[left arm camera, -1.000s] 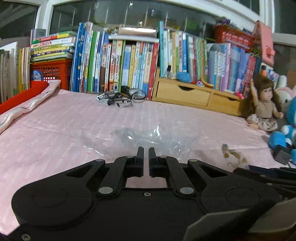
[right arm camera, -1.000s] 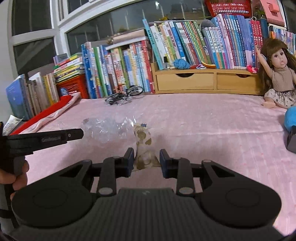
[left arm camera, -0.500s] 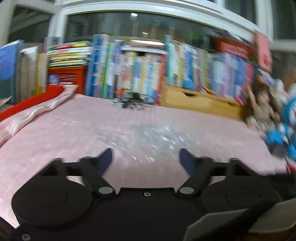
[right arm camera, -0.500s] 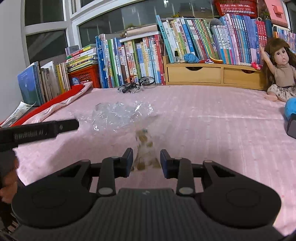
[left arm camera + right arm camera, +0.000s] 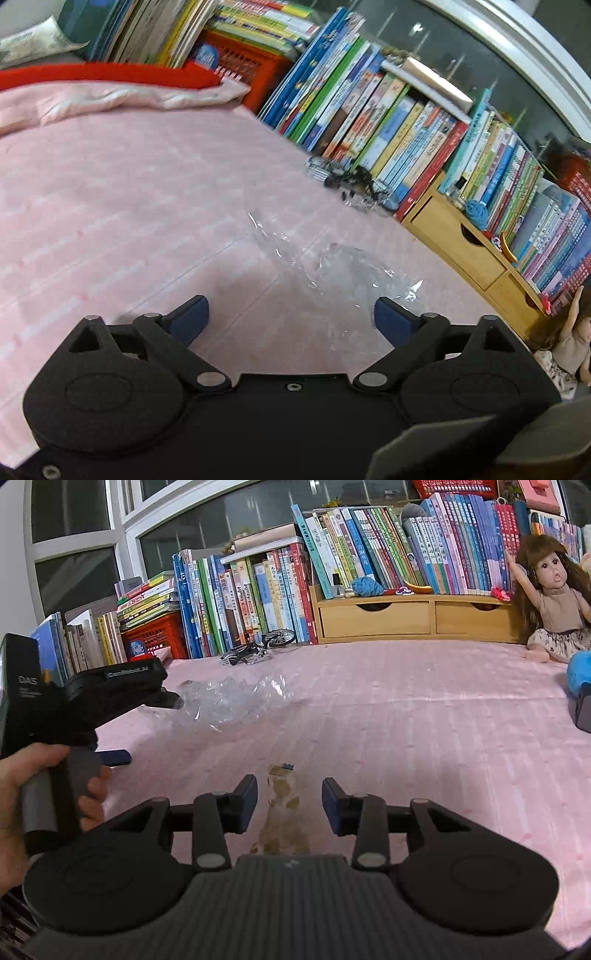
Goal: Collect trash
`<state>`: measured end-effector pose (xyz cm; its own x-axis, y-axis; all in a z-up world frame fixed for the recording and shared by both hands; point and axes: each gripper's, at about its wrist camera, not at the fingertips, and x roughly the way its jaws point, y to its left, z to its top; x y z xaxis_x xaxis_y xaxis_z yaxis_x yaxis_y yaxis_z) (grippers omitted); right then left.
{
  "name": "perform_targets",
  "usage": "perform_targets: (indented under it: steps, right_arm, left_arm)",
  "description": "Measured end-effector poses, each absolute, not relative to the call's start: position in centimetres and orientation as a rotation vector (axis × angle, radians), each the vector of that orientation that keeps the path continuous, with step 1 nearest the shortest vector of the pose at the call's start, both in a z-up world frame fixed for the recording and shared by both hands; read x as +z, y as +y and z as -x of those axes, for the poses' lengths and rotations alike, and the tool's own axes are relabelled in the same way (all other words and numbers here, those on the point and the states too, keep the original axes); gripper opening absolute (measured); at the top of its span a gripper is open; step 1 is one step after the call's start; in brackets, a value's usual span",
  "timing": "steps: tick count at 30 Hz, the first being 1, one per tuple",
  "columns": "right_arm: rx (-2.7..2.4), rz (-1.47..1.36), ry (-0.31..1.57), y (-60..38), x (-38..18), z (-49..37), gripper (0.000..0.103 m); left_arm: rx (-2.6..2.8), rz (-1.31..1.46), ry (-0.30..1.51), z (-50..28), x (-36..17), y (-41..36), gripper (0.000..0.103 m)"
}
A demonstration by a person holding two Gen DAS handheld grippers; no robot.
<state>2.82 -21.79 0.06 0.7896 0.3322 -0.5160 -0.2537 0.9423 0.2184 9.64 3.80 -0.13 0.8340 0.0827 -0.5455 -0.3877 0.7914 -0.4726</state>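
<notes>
Right wrist view: opening right tongs (image 5: 289,799) astride snack wrapper (image 5: 282,812) on pink sheet (image 5: 424,716).

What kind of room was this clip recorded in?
Probably a child's bedroom or playroom: rows of picture books line the window side, a doll sits by wooden drawers, and a pink quilted cover like a bedspread fills the foreground.

Bare pink cover (image 5: 424,716) between plastic bag (image 5: 236,701) and doll (image 5: 554,605).
</notes>
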Motion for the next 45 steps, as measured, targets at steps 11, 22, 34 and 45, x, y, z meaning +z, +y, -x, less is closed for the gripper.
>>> perform_targets:
  steps: [11,22,34,45]
  right_arm:
    - [0.321,-0.161,0.583,-22.0,-0.4,-3.0,0.056]
    - [0.31,-0.16,0.583,-21.8,-0.8,-2.9,0.06]
    - [0.33,-0.115,0.602,-19.8,-1.0,-4.2,0.049]
    - [0.387,-0.063,0.604,-17.5,-1.1,-4.1,0.028]
  left_arm:
    - [0.104,0.693,0.53,-9.2,-0.1,4.8,0.011]
    - [0.055,0.596,0.492,-2.3,3.3,5.8,0.01]
    - [0.093,0.522,0.496,1.8,3.3,7.2,0.07]
    - [0.116,0.783,0.541,-1.2,0.4,8.1,0.098]
